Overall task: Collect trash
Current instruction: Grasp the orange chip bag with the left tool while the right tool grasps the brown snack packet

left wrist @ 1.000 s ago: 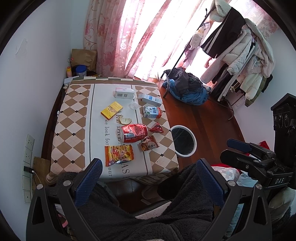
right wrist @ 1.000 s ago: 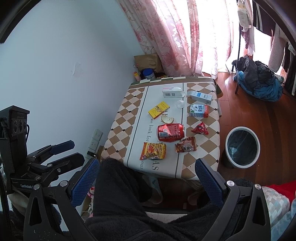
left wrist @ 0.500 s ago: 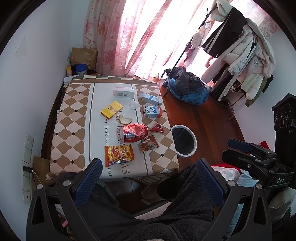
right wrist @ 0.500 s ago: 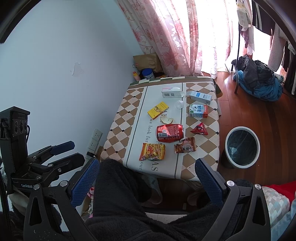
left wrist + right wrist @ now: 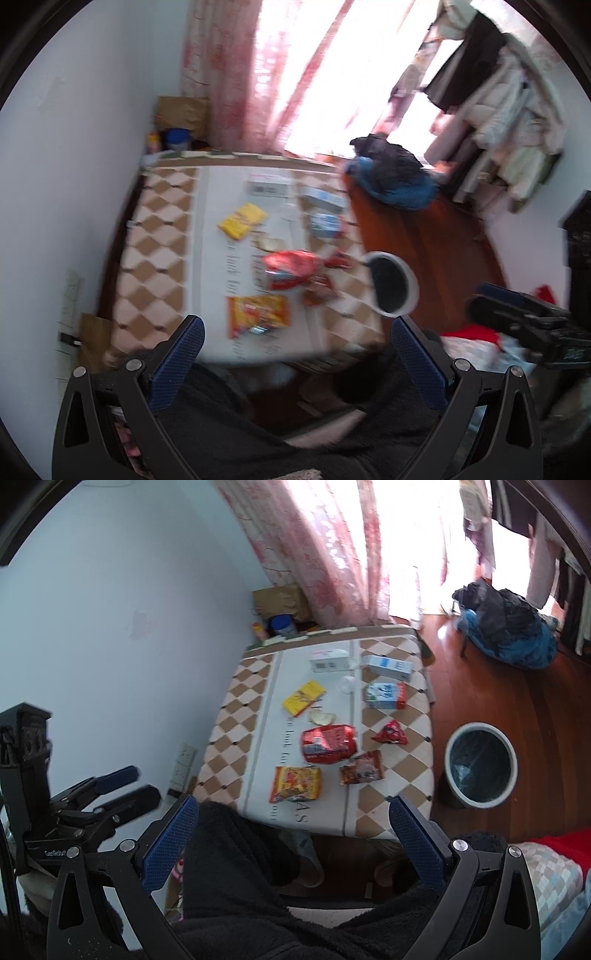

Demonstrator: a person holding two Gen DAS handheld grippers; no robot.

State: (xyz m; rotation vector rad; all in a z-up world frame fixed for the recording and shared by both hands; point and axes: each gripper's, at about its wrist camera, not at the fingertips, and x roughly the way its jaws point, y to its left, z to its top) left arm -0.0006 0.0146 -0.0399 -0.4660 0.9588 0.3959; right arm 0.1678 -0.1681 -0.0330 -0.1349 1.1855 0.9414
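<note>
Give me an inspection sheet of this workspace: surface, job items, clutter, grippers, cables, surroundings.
Surface: low table under a checkered cloth.
Job's things: orange snack bag, red bag, brown wrapper, red wrapper, yellow packet, three cartons, all lying on the cloth; trash bin on the floor beside the table.
Clutter: paper bag and blue-lidded jar behind the table.
Grippers: left gripper and right gripper, both open, empty.
Cables: nothing seen.
Surroundings: pink curtain, clothes heap, wooden floor.

Your right gripper is showing black angular arms, silver screws at ten and two o'clock, and blue textured pads. Your left gripper is looking identical. You're wearing fuzzy black fleece.
</note>
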